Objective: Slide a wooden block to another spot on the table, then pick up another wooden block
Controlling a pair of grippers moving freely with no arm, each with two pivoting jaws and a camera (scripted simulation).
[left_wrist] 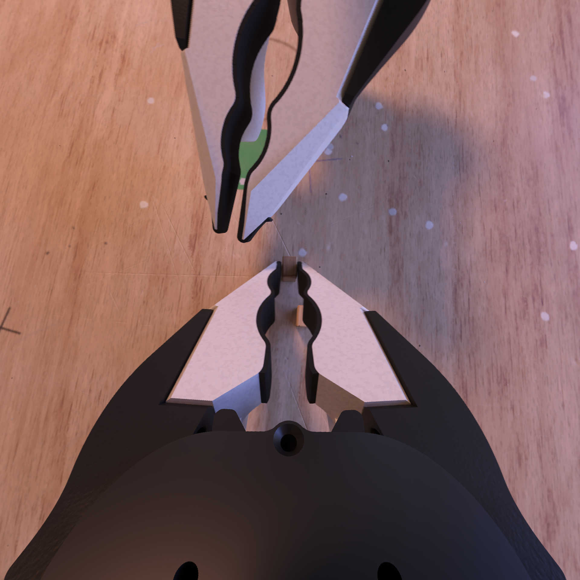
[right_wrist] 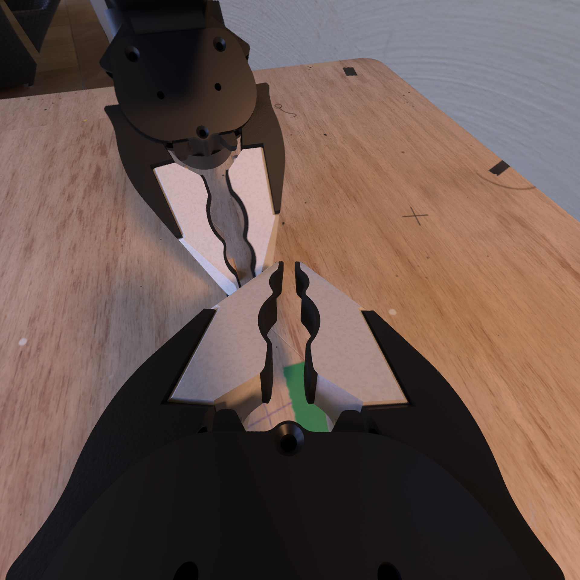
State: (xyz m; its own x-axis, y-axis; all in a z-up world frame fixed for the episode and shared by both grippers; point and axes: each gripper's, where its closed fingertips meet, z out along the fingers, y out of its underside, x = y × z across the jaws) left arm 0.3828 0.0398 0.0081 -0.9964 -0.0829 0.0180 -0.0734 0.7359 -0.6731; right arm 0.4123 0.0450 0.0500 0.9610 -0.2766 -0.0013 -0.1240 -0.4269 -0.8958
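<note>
My left gripper (left_wrist: pixel 288 266) points steeply down at the wooden table (left_wrist: pixel 94 157) and is shut on a small wooden block (left_wrist: pixel 289 270) held between its fingertips. A second small wooden block (left_wrist: pixel 299 315) lies on the table below, seen through the gap between the fingers. My right gripper (right_wrist: pixel 288 266) faces the left one tip to tip, its jaws nearly together and empty. It shows from above in the left wrist view (left_wrist: pixel 230 232). The left gripper (right_wrist: pixel 243 276) shows in the right wrist view, with its tips partly hidden.
A green patch (right_wrist: pixel 301 398) lies on the table under the right gripper; it also shows in the left wrist view (left_wrist: pixel 251 150). Black tape marks (right_wrist: pixel 350 71) and a pen cross (right_wrist: pixel 419 216) sit near the table's far right edge, beside a grey wall (right_wrist: pixel 439 31).
</note>
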